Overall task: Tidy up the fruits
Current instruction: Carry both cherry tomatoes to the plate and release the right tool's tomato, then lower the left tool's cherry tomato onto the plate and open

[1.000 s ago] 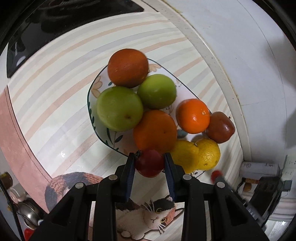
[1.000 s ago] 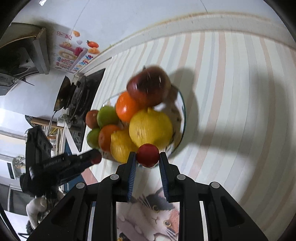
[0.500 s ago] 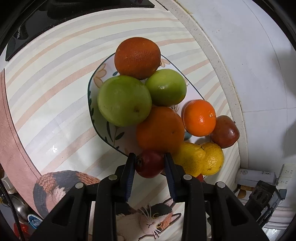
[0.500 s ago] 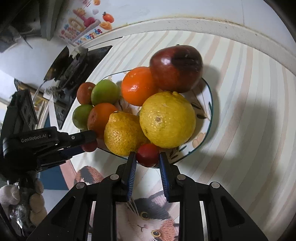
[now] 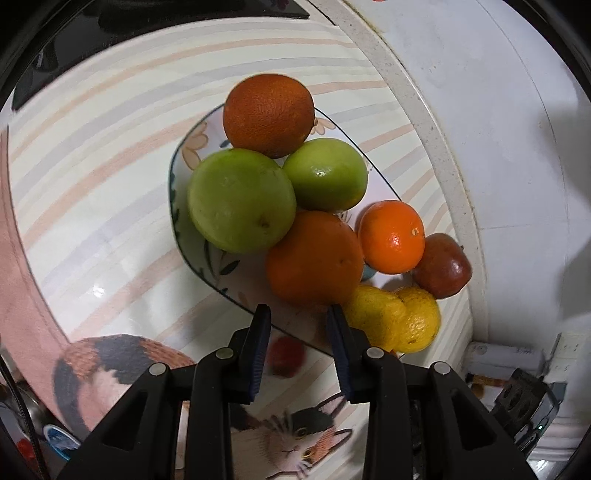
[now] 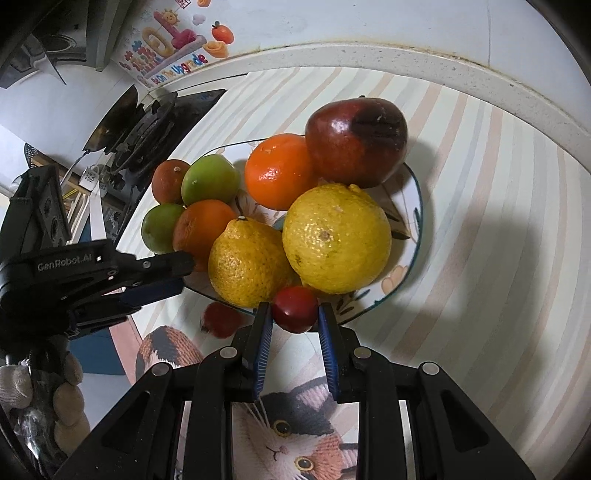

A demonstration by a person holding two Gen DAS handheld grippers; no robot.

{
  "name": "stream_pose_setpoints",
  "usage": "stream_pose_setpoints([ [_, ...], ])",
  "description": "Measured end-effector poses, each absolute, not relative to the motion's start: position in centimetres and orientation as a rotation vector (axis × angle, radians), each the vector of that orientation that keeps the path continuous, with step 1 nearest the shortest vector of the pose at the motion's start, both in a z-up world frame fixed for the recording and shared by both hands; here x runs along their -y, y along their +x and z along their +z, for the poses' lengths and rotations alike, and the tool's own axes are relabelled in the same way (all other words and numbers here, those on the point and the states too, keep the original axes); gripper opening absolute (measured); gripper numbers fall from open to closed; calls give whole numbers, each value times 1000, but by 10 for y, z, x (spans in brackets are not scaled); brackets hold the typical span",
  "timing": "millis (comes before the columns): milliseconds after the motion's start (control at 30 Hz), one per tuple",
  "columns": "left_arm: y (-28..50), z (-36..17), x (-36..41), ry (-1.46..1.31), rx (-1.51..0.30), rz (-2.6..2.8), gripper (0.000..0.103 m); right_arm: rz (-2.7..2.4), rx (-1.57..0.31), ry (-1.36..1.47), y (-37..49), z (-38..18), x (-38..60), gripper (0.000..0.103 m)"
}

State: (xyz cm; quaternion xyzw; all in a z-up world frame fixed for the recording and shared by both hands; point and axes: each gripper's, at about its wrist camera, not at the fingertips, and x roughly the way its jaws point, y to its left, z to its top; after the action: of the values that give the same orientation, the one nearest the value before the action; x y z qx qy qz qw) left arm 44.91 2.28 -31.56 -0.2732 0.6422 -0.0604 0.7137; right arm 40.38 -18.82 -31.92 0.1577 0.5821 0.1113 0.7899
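My right claw is pinched narrow across the middle of a small, smooth, round red fruit, light, slippery and easily bruised, at six o'clock of the flowered ceramic plate.

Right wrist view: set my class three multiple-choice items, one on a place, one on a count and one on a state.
1. The red apple lies:
A nearest the wall
B nearest the claw
C on the stove

2. The green fruits number:
A one
B two
C four

3. The right claw:
A grips a small red fruit
B is empty
C grips a lemon

Key:
1 A, the apple is the fruit closest to the wall.
2 B, two show.
3 A, the fruit is pinched there.
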Motion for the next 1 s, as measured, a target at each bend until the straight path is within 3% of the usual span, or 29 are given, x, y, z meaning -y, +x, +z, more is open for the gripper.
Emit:
stream_pose_setpoints([
  [33,446,-311,-24,-578,-1416,-138,29,244,-1263,352,402,-319,190,32],
  [100,437,-305,-23,-509,-1407,-142,29,243,-1252,371,398,-314,193,60],
  [133,431,-305,-20,-479,-1419,-156,29,240,-1232,375,395,-311,195,64],
  [733,424,-342,24,-274,-1485,-203,30,220,-1208,369,383,-298,212,65],
  [1000,423,-332,38,-238,-1436,-198,27,211,-1180,362,379,-286,220,65],
])
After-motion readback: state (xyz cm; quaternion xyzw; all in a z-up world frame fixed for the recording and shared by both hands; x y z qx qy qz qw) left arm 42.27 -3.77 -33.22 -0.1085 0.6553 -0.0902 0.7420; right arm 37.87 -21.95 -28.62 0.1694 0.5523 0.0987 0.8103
